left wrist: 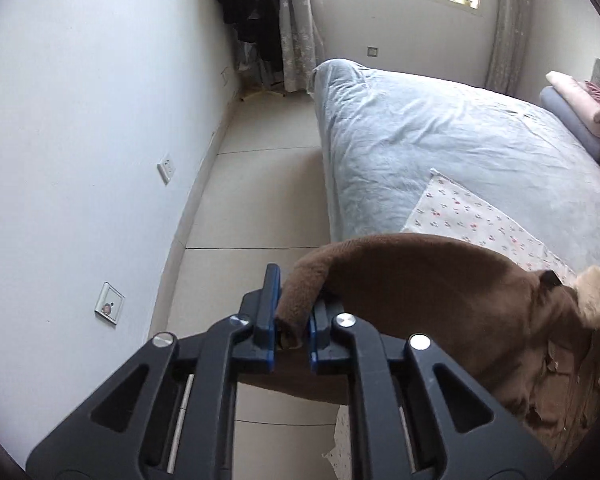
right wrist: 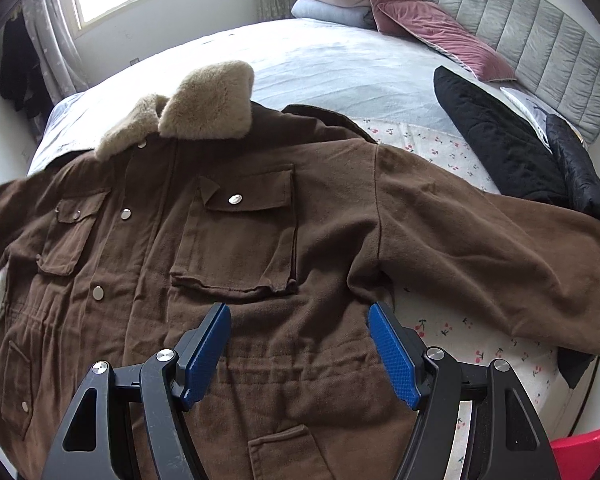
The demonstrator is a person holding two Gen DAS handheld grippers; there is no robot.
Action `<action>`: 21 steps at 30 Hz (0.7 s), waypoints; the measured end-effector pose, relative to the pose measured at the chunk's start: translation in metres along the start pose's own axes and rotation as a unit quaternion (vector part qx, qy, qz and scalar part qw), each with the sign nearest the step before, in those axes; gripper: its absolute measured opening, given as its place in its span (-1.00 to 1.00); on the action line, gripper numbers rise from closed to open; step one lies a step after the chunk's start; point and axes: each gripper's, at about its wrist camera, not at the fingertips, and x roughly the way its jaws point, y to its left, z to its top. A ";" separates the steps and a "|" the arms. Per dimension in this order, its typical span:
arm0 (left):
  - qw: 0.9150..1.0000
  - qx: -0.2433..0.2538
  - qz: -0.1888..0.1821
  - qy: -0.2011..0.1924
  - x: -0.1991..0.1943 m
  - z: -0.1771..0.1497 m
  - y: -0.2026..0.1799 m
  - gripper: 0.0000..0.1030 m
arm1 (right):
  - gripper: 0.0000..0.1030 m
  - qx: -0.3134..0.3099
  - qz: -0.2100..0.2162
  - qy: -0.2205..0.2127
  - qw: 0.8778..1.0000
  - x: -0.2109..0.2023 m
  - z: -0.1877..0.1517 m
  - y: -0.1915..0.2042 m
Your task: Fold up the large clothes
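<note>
A large brown jacket (right wrist: 260, 240) with a tan fur collar (right wrist: 180, 108) lies front up on the bed, both sleeves spread out. My left gripper (left wrist: 294, 320) is shut on the cuff of the jacket's left sleeve (left wrist: 400, 268) and holds it up off the bed's edge, over the floor. My right gripper (right wrist: 300, 320) is open and empty, hovering just above the jacket's lower front, below the chest pocket (right wrist: 240, 232).
The bed has a pale blue cover (right wrist: 340, 60) and a floral sheet (right wrist: 440, 148) under the jacket. A black quilted jacket (right wrist: 512, 152) lies at the right. Pink pillows (right wrist: 420, 24) and folded blankets (right wrist: 332, 0) sit by the grey headboard. Floor (left wrist: 260, 184) and wall are to the left.
</note>
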 end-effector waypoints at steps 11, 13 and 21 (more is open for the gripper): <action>0.989 0.138 -0.052 0.004 0.024 -0.009 -0.149 0.52 | 0.41 -0.027 0.030 0.001 0.999 0.020 0.072 -0.003; 0.981 0.173 -0.089 0.020 0.033 -0.016 -0.200 0.52 | 0.41 -0.034 0.038 -0.001 0.999 0.026 0.092 0.000; 0.944 0.231 -0.228 0.063 0.022 -0.026 -0.377 0.52 | 0.41 -0.081 0.046 -0.030 0.995 0.052 0.170 0.061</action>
